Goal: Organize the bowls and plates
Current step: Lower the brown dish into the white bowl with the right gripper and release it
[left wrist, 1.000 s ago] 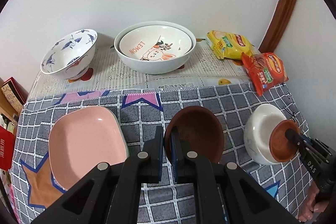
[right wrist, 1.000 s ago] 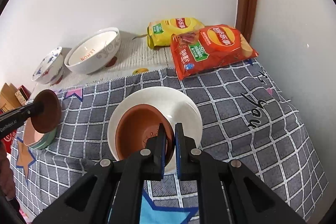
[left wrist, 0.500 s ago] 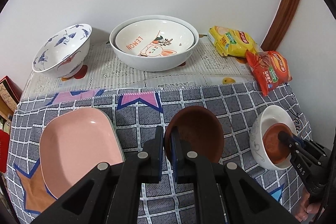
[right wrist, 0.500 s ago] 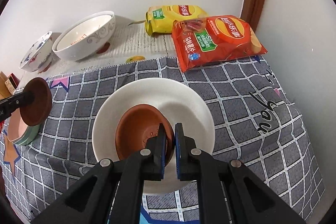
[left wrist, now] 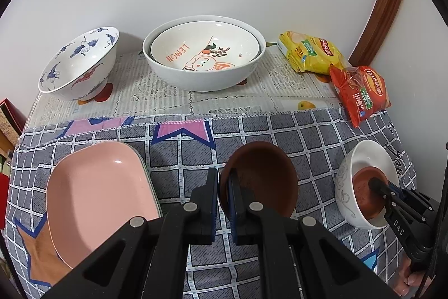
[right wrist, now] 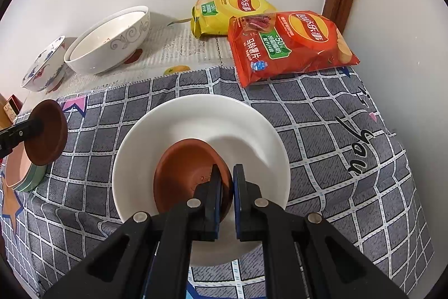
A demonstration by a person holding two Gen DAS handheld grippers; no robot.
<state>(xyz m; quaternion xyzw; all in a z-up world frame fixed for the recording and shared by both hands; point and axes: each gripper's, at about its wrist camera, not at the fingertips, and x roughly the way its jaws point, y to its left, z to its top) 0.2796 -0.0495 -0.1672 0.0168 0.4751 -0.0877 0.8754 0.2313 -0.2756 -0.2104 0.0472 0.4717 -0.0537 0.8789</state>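
A: Start wide: checked grey cloth (right wrist: 330,114) across the table, and in the right wrist view the white bowl (right wrist: 240,119) sits dead centre, chip bags up at one o'clock.

B: And your right gripper (right wrist: 227,181) is pinching the near rim of the small brown dish (right wrist: 184,173), which is down inside that white bowl, jaws pressed tight on the rim.

A: It looks tilted, far edge low in the bowl. Ease the near rim down until the dish sits flat, then let go. Don't drop it; clay on china chips.

B: Now the left wrist view. The pink plate (left wrist: 98,195) lies at nine o'clock from your fingers, stacked on another plate.

A: Your left gripper (left wrist: 223,187) is clamped on the rim of the second brown dish (left wrist: 266,175), held on edge above the cloth.

B: White bowl's at three o'clock from there (left wrist: 344,184). Wait for the right gripper to clear, I'd say, then nest this one on top.

A: Come in level, rim to rim.
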